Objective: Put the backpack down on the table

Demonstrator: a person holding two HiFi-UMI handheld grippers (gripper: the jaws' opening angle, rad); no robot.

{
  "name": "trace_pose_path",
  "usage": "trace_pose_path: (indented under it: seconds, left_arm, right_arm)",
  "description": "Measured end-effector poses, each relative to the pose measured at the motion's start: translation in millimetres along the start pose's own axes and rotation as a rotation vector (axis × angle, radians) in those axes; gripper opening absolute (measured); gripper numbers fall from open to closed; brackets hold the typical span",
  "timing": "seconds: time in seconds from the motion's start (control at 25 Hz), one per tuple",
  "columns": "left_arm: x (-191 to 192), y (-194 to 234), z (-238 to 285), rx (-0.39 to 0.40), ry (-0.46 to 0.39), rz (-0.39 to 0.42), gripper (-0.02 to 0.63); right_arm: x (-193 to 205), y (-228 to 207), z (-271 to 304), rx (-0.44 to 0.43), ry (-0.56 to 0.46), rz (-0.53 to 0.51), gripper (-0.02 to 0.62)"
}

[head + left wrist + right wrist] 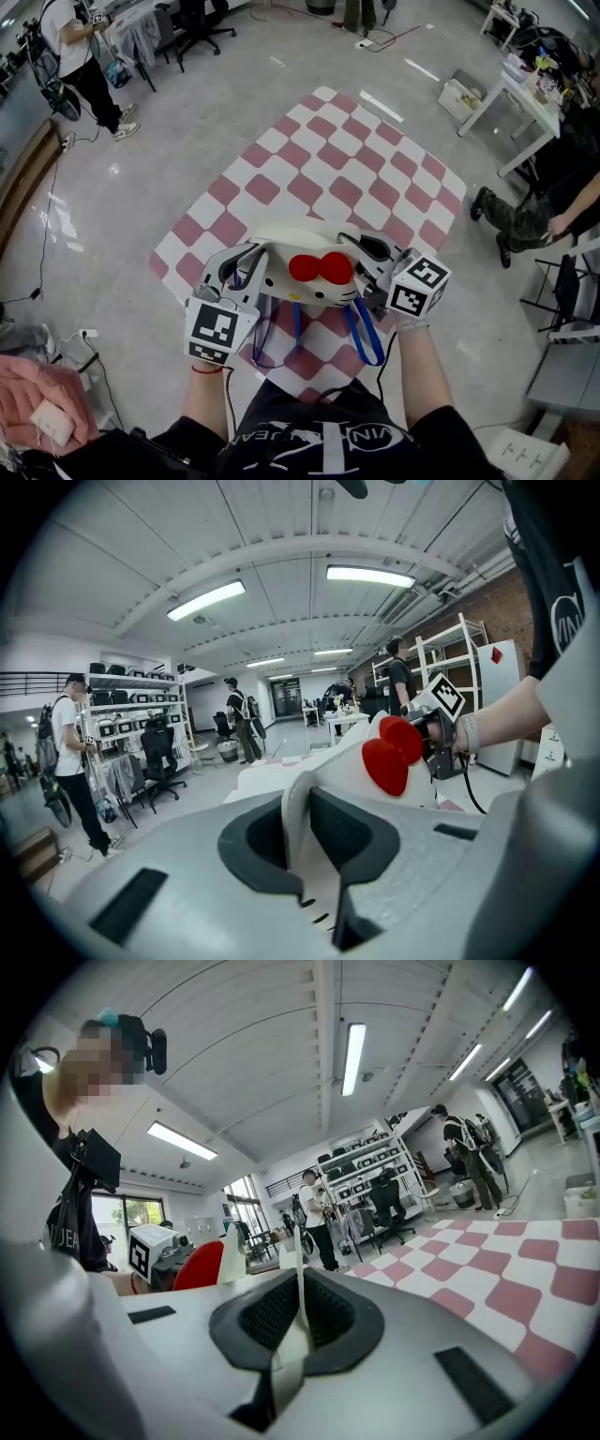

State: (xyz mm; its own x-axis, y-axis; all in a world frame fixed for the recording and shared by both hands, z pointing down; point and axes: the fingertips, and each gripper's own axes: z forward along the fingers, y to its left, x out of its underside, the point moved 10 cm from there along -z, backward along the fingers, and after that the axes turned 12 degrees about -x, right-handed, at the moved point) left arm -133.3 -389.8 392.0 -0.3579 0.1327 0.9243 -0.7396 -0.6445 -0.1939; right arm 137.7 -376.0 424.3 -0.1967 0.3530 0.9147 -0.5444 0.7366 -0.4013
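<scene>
Cat-face backpack (305,267) slung btwn both grippers, table (375,178) just below

We've got the left gripper (246,269) clamped tight on a white edge at the bag's left end, and the right gripper (370,258) pinched down on a thin white edge at the other end. So the backpack w/ its red bow (321,268) spans straight from one pair of jaws to the other, long axis left-right, neither hand nearer. The blue straps (361,333) dangle under the jaws. The checkered table sits below and a bit fwd of both grippers. Bag prob isn't resting on it yet, so we'd lower both ends evenly.
</scene>
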Motion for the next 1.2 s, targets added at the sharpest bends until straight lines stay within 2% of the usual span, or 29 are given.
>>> trace_pose_path:
  seconds: [0.36,0.56,1.2]
  left_arm:
    - [2.2,12.5,24.9,-0.017,0.007,-0.004,0.044]
    - [-2.7,15.6,35.8,-0.031,-0.007,0.029,0.044]
    - [4.9,-1.3,23.1,-0.005,-0.014,0.04,0.044]
  right_arm:
    - [-7.4,-32.1,17.6,-0.013,0.003,0.001,0.011]
    - [-7.8,-45.4,21.2,-0.004,0.005,-0.003,0.011]
    - [7.4,-39.1,7.3,-0.019,-0.008,-0.021,0.011]
